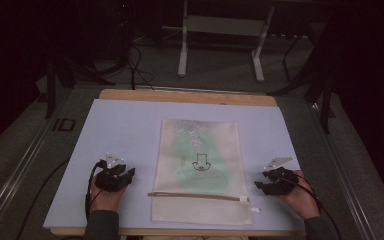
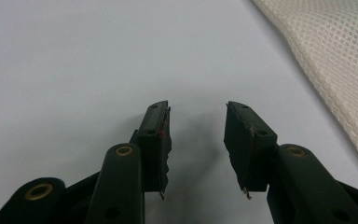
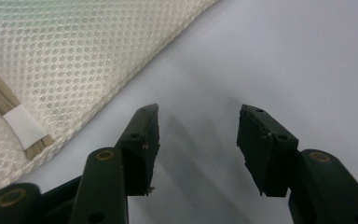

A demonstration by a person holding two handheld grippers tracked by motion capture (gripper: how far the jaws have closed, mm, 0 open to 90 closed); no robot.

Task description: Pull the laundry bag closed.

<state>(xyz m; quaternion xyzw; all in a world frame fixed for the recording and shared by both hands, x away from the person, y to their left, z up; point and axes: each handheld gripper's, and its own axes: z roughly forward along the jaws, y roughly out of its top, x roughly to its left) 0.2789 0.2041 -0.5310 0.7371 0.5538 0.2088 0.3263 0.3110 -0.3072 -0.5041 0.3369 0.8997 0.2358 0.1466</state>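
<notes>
Both forearms come in from the near edge of the table (image 1: 130,112), each hand resting low on the pale blue surface, one on either side of the mesh bag (image 1: 198,170). The left gripper (image 1: 121,176) sits just off the bag's left edge, angled toward it, and in the left gripper view its jaws stand wide apart with nothing but bare tabletop between them, the bag's weave lying off to the right. The right gripper (image 1: 263,184) rests just beside the bag's right edge, near the zipper end, and points inward; in the right gripper view its jaws are likewise spread wide and hold nothing, hovering over bare blue surface with the bag's corner just beyond the left jaw. The mesh bag is a flat, cream-white rectangle of fine honeycomb netting, lying in the middle of the table toward its near edge. Something pale green shows through the netting in its upper half, and a small dark printed mark sits near its centre. Its long axis runs from the near edge away from the person, and a tan zipper (image 1: 195,196) crosses it near the near end, ending at a white tab (image 3: 24,125) on the right.
</notes>
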